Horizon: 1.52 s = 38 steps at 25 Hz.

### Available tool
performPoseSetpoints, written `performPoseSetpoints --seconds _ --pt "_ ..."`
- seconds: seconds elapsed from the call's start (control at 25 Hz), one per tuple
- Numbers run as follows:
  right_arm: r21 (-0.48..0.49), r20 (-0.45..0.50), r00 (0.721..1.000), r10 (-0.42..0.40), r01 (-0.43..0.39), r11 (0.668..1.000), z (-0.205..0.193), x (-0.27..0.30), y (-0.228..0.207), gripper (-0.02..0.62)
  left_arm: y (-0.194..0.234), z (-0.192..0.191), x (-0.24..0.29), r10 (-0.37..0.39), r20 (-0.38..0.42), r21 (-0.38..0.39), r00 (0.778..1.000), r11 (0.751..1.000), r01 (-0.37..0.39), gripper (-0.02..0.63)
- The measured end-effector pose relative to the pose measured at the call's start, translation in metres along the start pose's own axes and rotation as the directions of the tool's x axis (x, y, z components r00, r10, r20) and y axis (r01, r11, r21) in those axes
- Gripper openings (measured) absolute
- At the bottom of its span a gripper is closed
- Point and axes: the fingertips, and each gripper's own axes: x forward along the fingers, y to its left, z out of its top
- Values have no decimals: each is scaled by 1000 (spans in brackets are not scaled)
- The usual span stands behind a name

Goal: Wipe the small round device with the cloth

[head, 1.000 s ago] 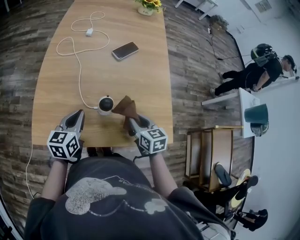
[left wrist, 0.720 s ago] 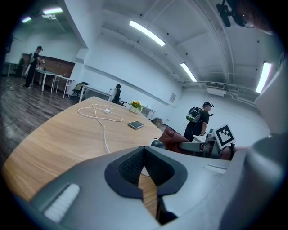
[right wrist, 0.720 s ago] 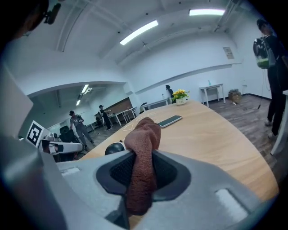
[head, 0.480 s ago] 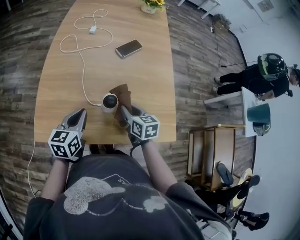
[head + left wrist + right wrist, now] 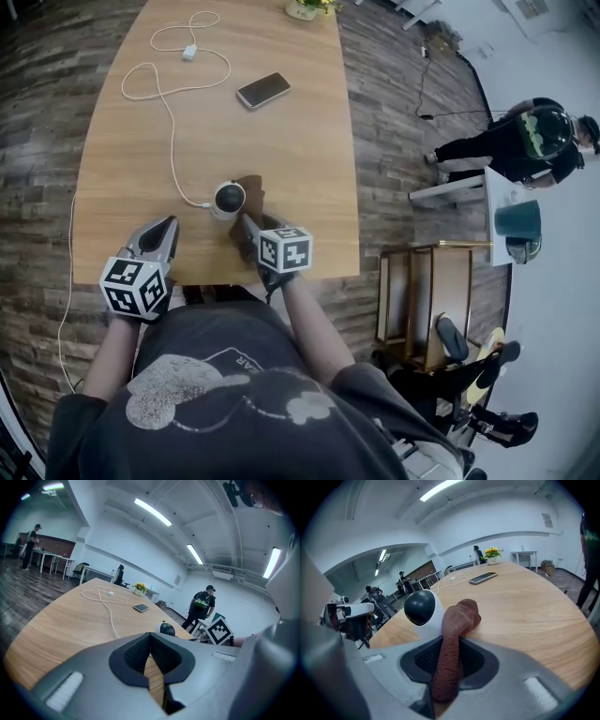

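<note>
The small round device (image 5: 228, 199) is white with a black dome and stands near the table's front edge; it also shows in the right gripper view (image 5: 423, 611) and far off in the left gripper view (image 5: 167, 629). My right gripper (image 5: 246, 228) is shut on the brown cloth (image 5: 454, 634), which drapes against the device's right side. That cloth (image 5: 251, 190) lies just right of the device in the head view. My left gripper (image 5: 159, 236) rests shut and empty at the table's front edge, left of the device.
A white cable (image 5: 171, 112) runs from the device to a charger at the far end of the wooden table (image 5: 300, 131). A phone (image 5: 262, 90) and a flower pot (image 5: 306, 8) lie further back. A person (image 5: 511, 136) stands off to the right on the floor.
My right gripper has carried the cloth left, from beside the device to pressing against its right side. The left gripper has stayed put.
</note>
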Motion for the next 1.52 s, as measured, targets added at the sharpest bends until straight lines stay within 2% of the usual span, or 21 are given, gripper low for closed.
performPoseSetpoints --seconds 0.2,0.28,0.4,0.56,0.72,0.8,0.88,1.0,1.2,1.32,1.44,1.52 --pt "-35 79 996 -43 46 998 20 -25 -11 78 0 0 8 -38 -10 8 999 999 38 18" --pt "-83 126 992 -17 27 996 39 -36 -12 78 0 2 11 -45 -11 14 999 999 46 18" --pt "-228 155 986 67 -31 973 70 -49 -6 78 1 5 16 -34 -6 17 999 999 34 18" --pt "-436 97 976 196 -135 890 101 -44 5 78 4 10 23 9 13 9 1000 1000 -10 18" --pt "-573 -50 949 311 -282 769 104 -26 18 78 1 14 21 61 40 -19 997 998 -60 18" --pt "-610 -145 918 368 -376 697 100 -17 26 78 3 17 22 91 55 -28 994 996 -90 18" --pt "-624 -227 888 400 -448 640 95 -8 31 78 5 20 22 125 63 -42 990 992 -123 18" --pt "-632 -307 866 395 -496 595 87 7 28 78 11 18 20 177 63 -64 982 983 -173 18" --pt "-620 -400 829 390 -559 551 70 26 22 77 15 11 20 233 50 -91 971 969 -228 18" --pt "-623 -445 818 364 -575 531 56 33 16 77 11 7 20 251 47 -99 967 964 -245 18" --pt "-621 -467 818 337 -574 533 45 36 11 77 8 3 19 261 40 -97 965 962 -256 18" --pt "-612 -466 821 328 -568 550 40 36 7 78 8 0 17 267 38 -100 963 960 -263 18"
